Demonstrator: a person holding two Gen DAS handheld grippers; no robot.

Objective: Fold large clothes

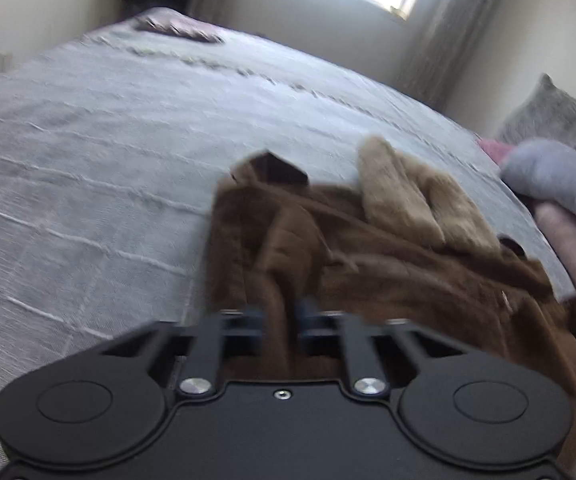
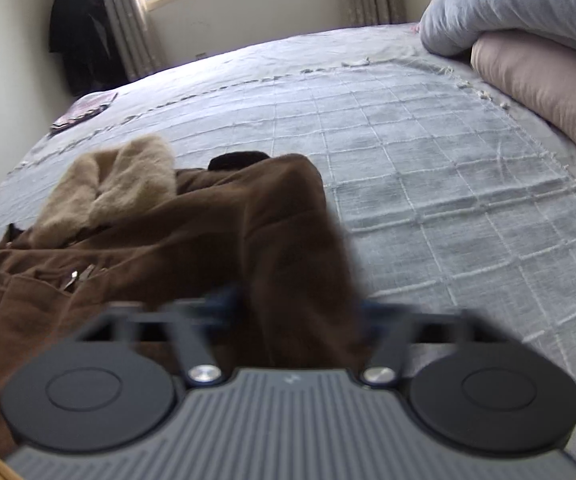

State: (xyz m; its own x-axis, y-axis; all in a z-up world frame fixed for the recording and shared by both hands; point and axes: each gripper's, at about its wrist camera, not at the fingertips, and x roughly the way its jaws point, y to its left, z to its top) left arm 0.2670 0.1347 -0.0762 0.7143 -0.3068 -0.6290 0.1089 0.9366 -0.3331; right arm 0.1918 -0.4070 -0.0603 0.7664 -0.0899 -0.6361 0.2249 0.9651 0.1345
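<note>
A large brown coat (image 1: pixel 407 272) with a tan fleece collar (image 1: pixel 403 196) lies bunched on the grey bed cover (image 1: pixel 108 152). My left gripper (image 1: pixel 282 316) is shut on a fold of the brown coat near its left edge. In the right wrist view the same brown coat (image 2: pixel 168 248) and its fleece collar (image 2: pixel 116 184) spread to the left on the bed cover (image 2: pixel 447 184). My right gripper (image 2: pixel 299 308) is shut on a thick fold of the coat, which covers its fingertips.
Grey and pink folded duvets (image 2: pixel 527 40) are piled at the bed's right end. A small dark cloth (image 2: pixel 84 110) lies at the far left corner. A dark garment (image 2: pixel 84 32) hangs by the curtain and window. A grey pillow (image 1: pixel 555 120) stands at the right.
</note>
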